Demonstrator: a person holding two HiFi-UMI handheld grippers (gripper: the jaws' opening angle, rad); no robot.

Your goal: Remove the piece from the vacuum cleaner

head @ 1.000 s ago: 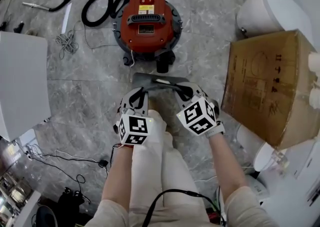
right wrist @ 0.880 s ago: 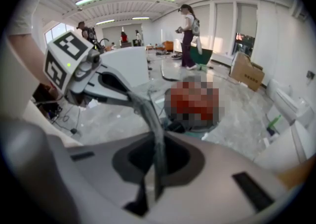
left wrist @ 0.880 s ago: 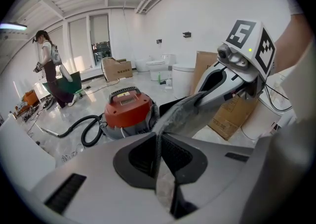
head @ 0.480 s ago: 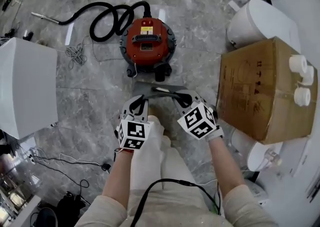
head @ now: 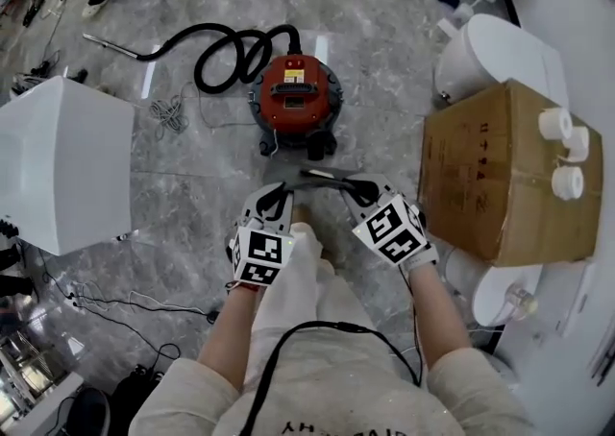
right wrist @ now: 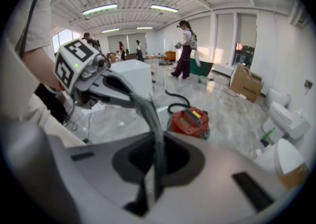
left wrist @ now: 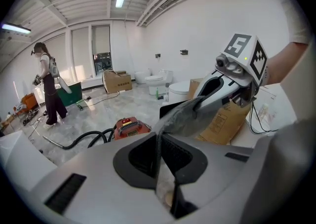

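Now the left gripper pinches one end of the grey piece, and the right gripper pinches the other. The red vacuum cleaner sits at twelve o'clock from it. Hold both ends tight and level.
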